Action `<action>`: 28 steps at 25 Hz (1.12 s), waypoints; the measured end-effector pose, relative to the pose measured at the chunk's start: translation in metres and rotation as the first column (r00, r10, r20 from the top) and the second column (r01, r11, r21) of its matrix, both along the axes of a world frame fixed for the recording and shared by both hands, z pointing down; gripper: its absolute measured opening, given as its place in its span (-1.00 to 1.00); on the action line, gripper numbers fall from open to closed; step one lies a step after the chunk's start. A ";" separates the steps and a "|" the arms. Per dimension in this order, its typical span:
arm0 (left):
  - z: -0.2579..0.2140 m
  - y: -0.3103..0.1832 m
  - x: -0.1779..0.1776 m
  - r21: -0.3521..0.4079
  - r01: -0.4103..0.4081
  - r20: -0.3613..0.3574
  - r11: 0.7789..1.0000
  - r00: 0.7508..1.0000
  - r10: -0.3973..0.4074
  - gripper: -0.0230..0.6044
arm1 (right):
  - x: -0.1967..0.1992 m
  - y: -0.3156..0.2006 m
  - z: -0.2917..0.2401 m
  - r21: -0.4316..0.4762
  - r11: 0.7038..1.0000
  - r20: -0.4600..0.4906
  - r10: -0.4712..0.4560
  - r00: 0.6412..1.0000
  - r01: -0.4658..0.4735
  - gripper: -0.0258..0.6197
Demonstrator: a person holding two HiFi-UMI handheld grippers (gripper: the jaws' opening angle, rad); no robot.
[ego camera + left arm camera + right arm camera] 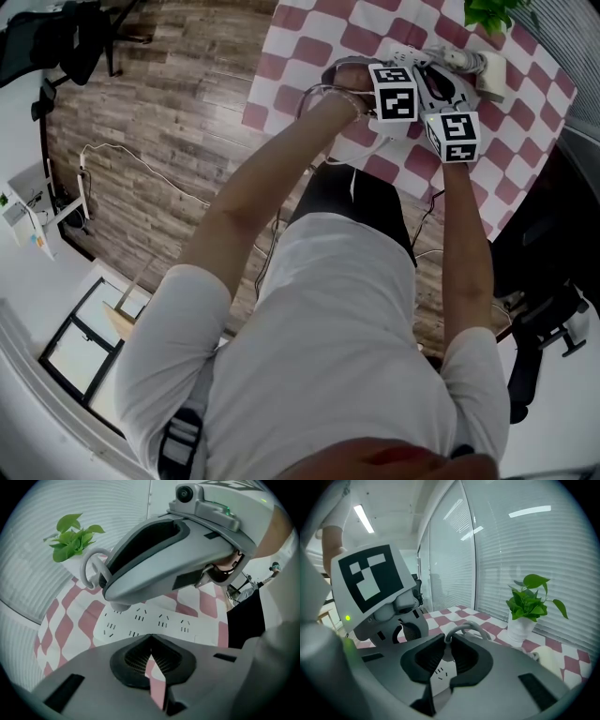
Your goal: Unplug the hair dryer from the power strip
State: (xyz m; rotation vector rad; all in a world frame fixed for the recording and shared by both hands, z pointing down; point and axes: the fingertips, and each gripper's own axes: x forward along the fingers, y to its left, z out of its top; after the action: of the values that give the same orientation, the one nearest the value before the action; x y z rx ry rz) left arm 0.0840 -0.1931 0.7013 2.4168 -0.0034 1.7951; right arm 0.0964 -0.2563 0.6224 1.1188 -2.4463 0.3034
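Your right gripper [446, 640] clamps the hair dryer plug [447, 652], cable [465, 626] looping off; left gripper [151, 635] closed, empty, above power strip [197, 625].

bright, even light all round here. daylight comes soft through the blinds [520, 559], and a ceiling strip light [363, 518] adds to it, with pale streaks of glare lying across the glass partition [445, 550]. shadows are faint. the wooden floor [169, 112] shows a dull sheen, and its boards bow in the head view's wide lens. both gripper views bulge the same way and fall off to black at the corners. the plant [72, 536] is crisp, but the near grey shells of the left gripper [150, 641] and right gripper [446, 641] go soft, too close to focus.
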 end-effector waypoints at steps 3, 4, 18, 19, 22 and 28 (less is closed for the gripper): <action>0.000 0.000 0.000 0.002 0.000 0.001 1.000 1.000 0.000 -0.82 | -0.001 0.002 0.004 -0.010 1.000 -0.005 -0.004 1.000 0.003 -0.72; -0.001 0.000 0.000 0.004 0.000 -0.001 1.000 1.000 0.000 -0.82 | -0.002 0.002 0.005 -0.012 1.000 -0.008 -0.006 1.000 0.006 -0.72; -0.001 0.000 0.000 0.005 -0.007 -0.015 1.000 1.000 0.007 -0.82 | 0.027 0.007 0.025 -0.060 0.998 -0.085 0.005 0.996 -0.010 -0.72; -0.001 0.000 -0.001 0.005 -0.009 -0.013 1.000 1.000 0.009 -0.82 | 0.029 0.006 0.026 -0.061 0.998 -0.096 0.002 0.995 -0.008 -0.72; -0.001 0.000 -0.001 0.006 -0.008 -0.015 1.000 1.000 0.008 -0.82 | 0.037 0.005 0.031 -0.068 0.998 -0.134 -0.015 0.991 0.006 -0.72; -0.002 0.000 -0.001 0.006 0.002 -0.023 1.000 1.000 -0.002 -0.82 | 0.039 0.010 0.045 -0.101 0.994 -0.194 -0.069 0.979 0.050 -0.72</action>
State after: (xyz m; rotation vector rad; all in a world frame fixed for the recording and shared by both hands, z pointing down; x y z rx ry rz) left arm 0.0832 -0.1927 0.6996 2.4403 -0.0087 1.7689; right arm 0.1349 -0.2466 0.6678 0.9834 -2.2611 0.2743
